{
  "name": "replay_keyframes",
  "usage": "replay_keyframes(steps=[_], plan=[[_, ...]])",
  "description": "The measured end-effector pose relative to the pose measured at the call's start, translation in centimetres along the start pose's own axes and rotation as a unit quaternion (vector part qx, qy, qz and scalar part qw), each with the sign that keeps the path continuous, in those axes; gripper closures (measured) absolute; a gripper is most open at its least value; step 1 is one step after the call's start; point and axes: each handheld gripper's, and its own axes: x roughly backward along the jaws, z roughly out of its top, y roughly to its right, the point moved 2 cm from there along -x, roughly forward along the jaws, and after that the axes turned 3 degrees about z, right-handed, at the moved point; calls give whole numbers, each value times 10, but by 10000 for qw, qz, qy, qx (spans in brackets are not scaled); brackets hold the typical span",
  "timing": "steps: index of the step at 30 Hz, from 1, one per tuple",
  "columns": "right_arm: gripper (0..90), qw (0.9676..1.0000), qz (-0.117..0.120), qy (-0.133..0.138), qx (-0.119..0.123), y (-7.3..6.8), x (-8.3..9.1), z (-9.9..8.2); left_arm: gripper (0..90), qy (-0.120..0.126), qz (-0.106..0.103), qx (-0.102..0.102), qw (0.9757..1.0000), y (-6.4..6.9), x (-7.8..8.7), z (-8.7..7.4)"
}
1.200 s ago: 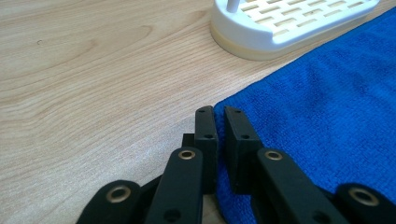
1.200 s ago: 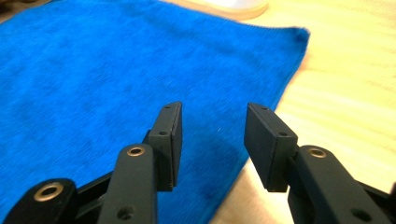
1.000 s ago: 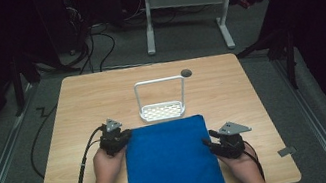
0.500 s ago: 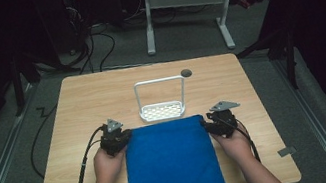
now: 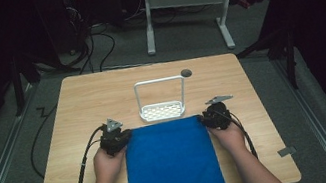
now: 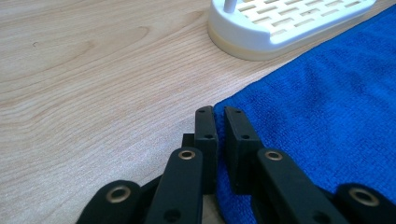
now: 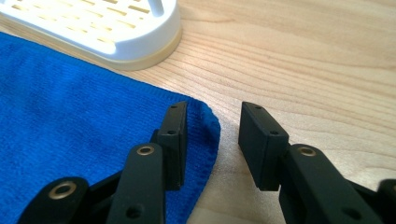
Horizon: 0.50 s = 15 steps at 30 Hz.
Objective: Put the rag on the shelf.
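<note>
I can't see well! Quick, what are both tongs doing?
Left tongs: closed on the blue cloth corner.
Right tongs: open, closing around the other corner.

Blue cloth: solid blue microfibre-type towel, fine ribbed weave visible in both gripper views. Spread flat, roughly rectangular, no obvious folds or wrinkles. Sits lower centre of the high view on the wood surface, long axis running up-down the frame; bottom edge reaches the near table edge and looks to hang slightly over it. Top edge lies just below the white rack base, close to it; contact cannot be told. Top-left corner shows in the left gripper view, centre frame. Top-right corner, rounded, lies flat on the wood in the right gripper view, centre frame.
</note>
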Motion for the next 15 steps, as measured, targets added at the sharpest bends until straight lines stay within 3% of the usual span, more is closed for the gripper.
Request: replay_keyframes(steps=[3,6,10,15], plan=[[684,9999,-18,-24,116,-2,-1,1,845,1,-13,14,10000,0,0,0],[791,9990,-118,-70,436,-9,-2,1,845,2,-8,10,10000,0,0,0],[872,9990,-68,-76,439,-12,-3,1,846,-19,-79,79,9999,-2,0,0],[886,9985,-178,-15,526,-16,0,1,868,22,-200,166,9997,-4,1,0]])
